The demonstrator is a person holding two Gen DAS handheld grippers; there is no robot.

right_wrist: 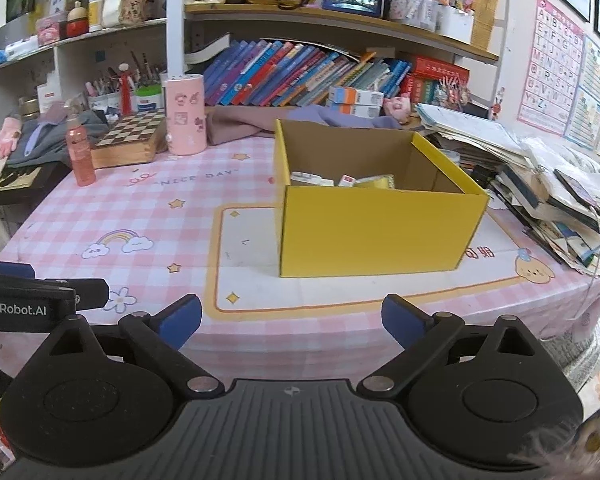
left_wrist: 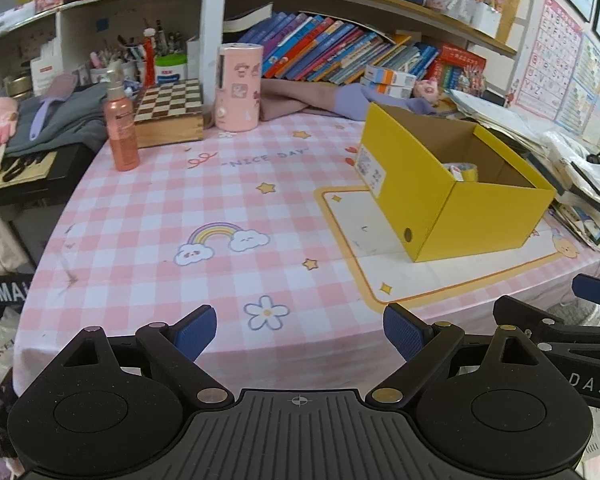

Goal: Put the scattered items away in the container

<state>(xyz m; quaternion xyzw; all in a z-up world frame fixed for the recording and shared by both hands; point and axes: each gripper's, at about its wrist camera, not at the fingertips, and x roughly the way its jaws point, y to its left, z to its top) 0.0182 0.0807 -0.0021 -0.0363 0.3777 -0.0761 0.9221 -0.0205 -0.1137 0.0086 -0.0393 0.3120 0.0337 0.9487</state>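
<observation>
the left tongs (left_wrist: 298,330) and right tongs (right_wrist: 291,320) are held spread wide and empty above the near edge of the tabletop (left_wrist: 148,216), well apart from everything on it. the yellow box (right_wrist: 374,216) is set on the cream panel at the right of the pink checked cloth, its top open, one long side turned toward the right camera and its long axis running left to right there (a corner is turned toward the left camera). small items (right_wrist: 340,180) are seen lying inside it, a tape roll (left_wrist: 462,170) among them. a wide bare stretch of cloth is left between the box and the pink bottle (left_wrist: 120,128), chessboard (left_wrist: 168,110) and pink canister (left_wrist: 238,86) at the far left. "nice day" is printed on the cloth; "genrobot.ai" is read on the left tool's side.
</observation>
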